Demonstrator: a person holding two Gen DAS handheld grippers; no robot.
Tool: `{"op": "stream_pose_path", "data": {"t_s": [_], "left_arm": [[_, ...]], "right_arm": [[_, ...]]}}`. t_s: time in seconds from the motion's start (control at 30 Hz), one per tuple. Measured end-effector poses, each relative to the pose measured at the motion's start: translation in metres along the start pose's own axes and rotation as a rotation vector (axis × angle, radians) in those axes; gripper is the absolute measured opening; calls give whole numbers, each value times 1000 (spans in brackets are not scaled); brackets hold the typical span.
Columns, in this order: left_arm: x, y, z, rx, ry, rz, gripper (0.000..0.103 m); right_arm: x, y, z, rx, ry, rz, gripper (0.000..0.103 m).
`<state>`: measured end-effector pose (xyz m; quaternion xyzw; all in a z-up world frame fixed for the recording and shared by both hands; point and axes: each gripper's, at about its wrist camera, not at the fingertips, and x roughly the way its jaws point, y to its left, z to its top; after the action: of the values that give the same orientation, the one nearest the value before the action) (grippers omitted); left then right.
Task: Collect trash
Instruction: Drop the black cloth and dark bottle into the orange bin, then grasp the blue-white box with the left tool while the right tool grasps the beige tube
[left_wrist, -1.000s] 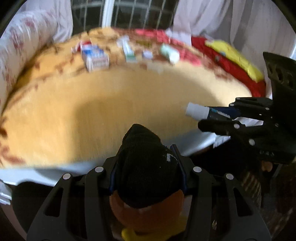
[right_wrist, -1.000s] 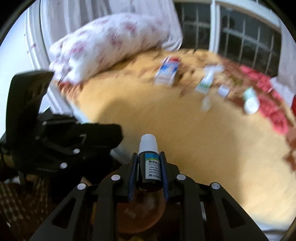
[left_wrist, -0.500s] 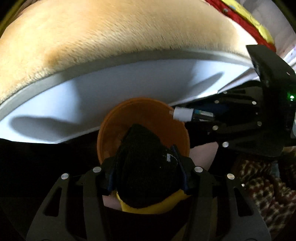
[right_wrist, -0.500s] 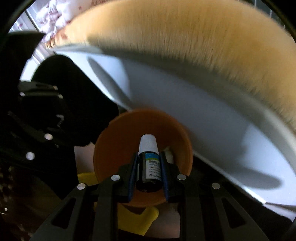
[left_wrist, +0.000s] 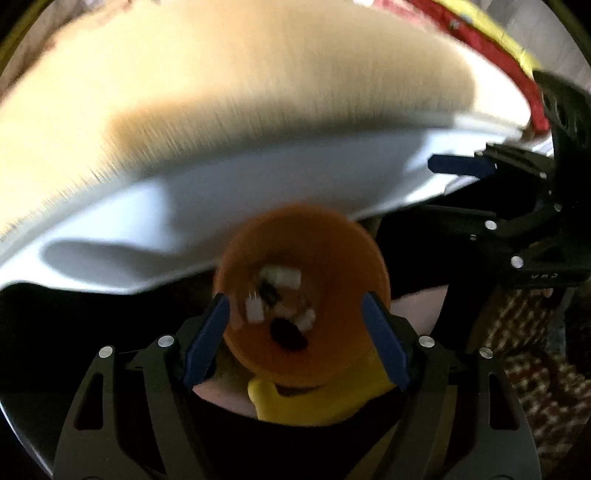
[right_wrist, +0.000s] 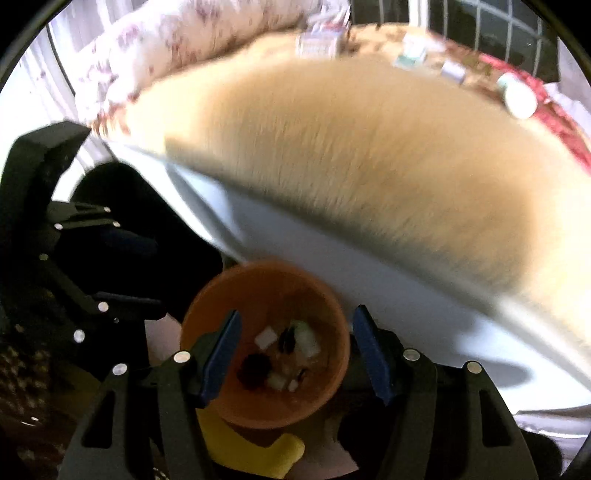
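Observation:
An orange bin (left_wrist: 303, 295) stands on the floor beside the bed; it also shows in the right wrist view (right_wrist: 266, 343). Inside lie a black lump (left_wrist: 288, 334), white scraps (left_wrist: 280, 277) and a small dark bottle (right_wrist: 288, 338). My left gripper (left_wrist: 295, 336) is open and empty above the bin. My right gripper (right_wrist: 295, 347) is open and empty above the bin too. Each gripper shows in the other's view, the right one (left_wrist: 458, 188) and the left one (right_wrist: 122, 266). More trash boxes (right_wrist: 319, 40) and a tube (right_wrist: 517, 94) lie on the far side of the bed.
The bed has a tan fuzzy blanket (right_wrist: 351, 147) over a white sheet (left_wrist: 221, 206). A floral pillow (right_wrist: 184, 48) lies at its head. A yellow object (left_wrist: 317, 402) sits by the bin. A red and yellow cloth (left_wrist: 491, 48) lies at the bed's far edge.
Both grippers opened. The black lump dropped from the left gripper and the small bottle from the right into the orange bin. Both views tilted up slightly toward the bed.

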<state>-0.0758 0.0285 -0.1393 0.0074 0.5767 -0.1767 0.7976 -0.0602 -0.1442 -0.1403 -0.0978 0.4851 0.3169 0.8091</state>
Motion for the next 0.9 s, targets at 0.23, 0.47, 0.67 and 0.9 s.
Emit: {"op": "stream_pose_path", "data": {"t_s": [0.23,0.47,0.67,0.9], "left_arm": [[-72,18,51,-63,-295,85,72],[-90,38,129,-181,-476,165,72],[-67,55,204,-268,-479,237,72],[-30,70,255,-295,-416,369,73]], "right_arm": [[-62,-8,35,2,-239,-38,66],[-83,-28,53,64,-361,-105,67],[-81,-32,49,76,-374,-125,67],[-77,-53,45,133,-368,-131,67]]}}
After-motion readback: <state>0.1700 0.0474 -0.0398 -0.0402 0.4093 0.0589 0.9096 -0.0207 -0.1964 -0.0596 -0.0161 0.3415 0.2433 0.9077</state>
